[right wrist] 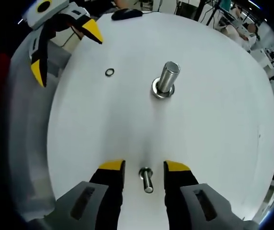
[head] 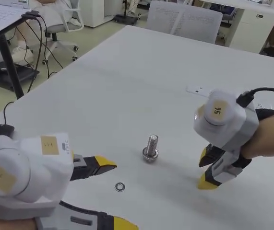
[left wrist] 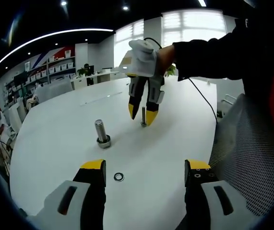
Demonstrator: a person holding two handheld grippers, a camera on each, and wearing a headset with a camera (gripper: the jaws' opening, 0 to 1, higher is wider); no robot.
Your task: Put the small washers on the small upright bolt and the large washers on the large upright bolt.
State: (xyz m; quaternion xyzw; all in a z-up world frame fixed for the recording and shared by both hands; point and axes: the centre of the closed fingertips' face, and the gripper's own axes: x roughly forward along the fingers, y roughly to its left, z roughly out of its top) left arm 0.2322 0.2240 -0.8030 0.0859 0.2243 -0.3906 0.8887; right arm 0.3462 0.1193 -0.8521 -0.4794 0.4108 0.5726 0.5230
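Where right gripper gapes, small bolt stands between

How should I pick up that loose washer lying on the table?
Pinch the washer across its outer rim, coming straight down from above: it lies flat and thin on the table, so no side offers any height. The open left gripper is nearest.

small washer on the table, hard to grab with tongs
The small washer lies flat on the smooth table, so a nudge will probably slide it, not lift it. It looks thin and metallic: likely stiff, light, and slippery for the open left tongs.
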